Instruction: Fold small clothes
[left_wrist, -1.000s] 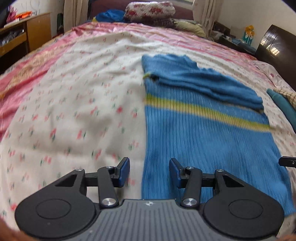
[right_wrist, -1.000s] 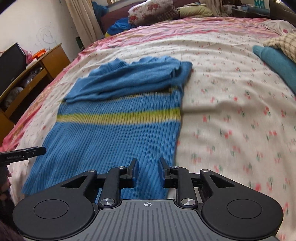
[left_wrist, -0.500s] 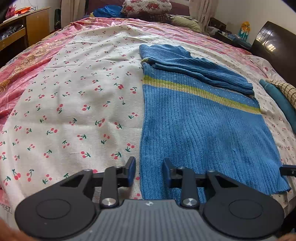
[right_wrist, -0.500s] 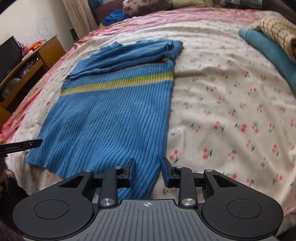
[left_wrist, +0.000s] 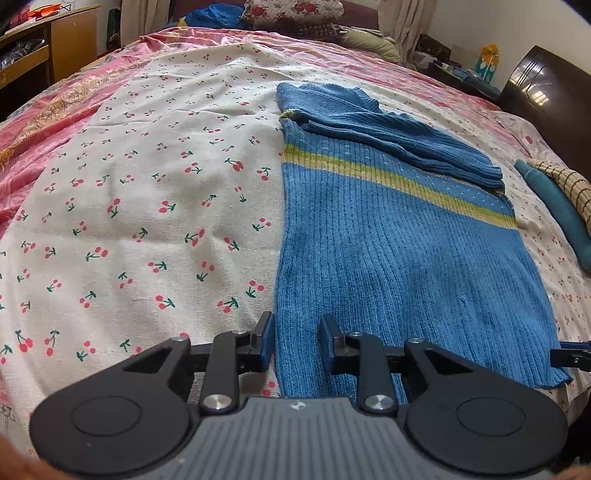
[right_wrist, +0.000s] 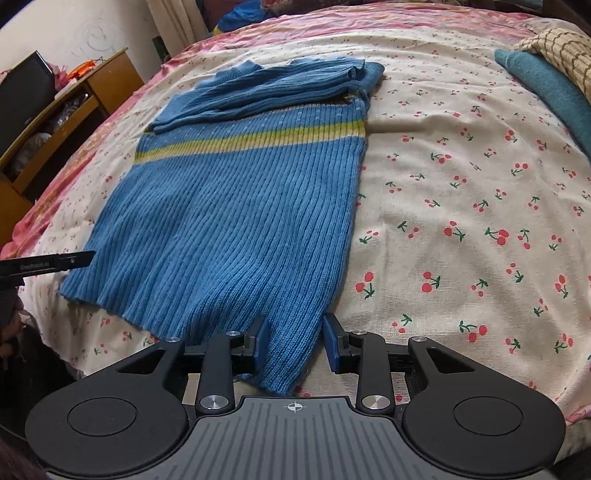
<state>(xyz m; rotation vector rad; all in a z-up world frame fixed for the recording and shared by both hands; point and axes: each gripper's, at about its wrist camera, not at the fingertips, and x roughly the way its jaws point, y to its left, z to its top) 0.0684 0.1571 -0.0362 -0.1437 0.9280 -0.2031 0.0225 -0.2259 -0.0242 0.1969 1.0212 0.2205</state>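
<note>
Cherry-print sheet (left_wrist: 155, 206) covers a bed where the blue sweater (left_wrist: 399, 258) lies flat, sleeves folded across its chest above a yellow stripe. Left gripper (left_wrist: 297, 341) and right gripper (right_wrist: 294, 338) each stand part open at a hem corner, knit between the jaws, unclamped. Wooden shelves (right_wrist: 55, 122) hold blurred clutter; the writing on the left gripper's side is too small to read.

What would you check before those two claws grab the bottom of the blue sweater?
1. Left gripper open: ok.
2. Right gripper open: ok.
3. Blue sweater hem corner between each pair of fingers: ok.
4. Sleeves already folded across the chest: ok.
5. Sweater body flat on the bedsheet: ok, slight ripples near the hem.
6. Fingers low enough to pinch the fabric: cannot tell.
</note>
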